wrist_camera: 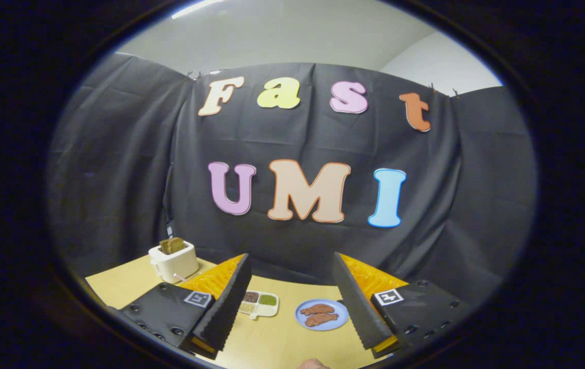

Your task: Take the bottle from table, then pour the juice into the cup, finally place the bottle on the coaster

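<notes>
The gripper (pixel 292 287) hangs above the surface (pixel 118 289), fingers apart and holding nothing. Between them lie a sectioned tray (pixel 259 304) and a blue plate (pixel 322 314). A toaster (pixel 173 261) stands at ten o'clock.

Table (pixel 272 343): toaster (pixel 173 261), tray (pixel 259 304) (plate (pixel 321 314) beside)

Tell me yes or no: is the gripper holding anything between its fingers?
No, the gripper is open, with only bare table and a blue plate showing between its fingers.
</notes>
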`<state>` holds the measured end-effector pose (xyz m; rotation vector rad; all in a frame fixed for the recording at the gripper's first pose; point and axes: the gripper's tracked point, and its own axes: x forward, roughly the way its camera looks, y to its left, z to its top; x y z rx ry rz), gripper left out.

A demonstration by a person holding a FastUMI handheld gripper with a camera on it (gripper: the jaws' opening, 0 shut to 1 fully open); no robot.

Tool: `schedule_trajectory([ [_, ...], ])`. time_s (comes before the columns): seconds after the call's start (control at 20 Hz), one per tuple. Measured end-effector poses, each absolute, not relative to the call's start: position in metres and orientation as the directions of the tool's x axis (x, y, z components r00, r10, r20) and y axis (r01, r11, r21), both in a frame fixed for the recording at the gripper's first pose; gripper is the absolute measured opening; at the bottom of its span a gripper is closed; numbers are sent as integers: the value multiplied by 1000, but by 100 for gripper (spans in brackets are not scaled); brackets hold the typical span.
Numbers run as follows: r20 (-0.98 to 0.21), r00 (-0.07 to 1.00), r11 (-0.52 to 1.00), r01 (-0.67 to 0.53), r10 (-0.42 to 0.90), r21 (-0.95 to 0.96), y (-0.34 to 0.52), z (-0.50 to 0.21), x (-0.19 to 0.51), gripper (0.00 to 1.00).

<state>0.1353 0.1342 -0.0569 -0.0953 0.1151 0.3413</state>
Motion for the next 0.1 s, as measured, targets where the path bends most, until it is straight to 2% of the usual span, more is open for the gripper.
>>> schedule_trajectory([
  [0.1, -99, 945, 946, -318, 311, -67, 121, -40, 135, 98],
])
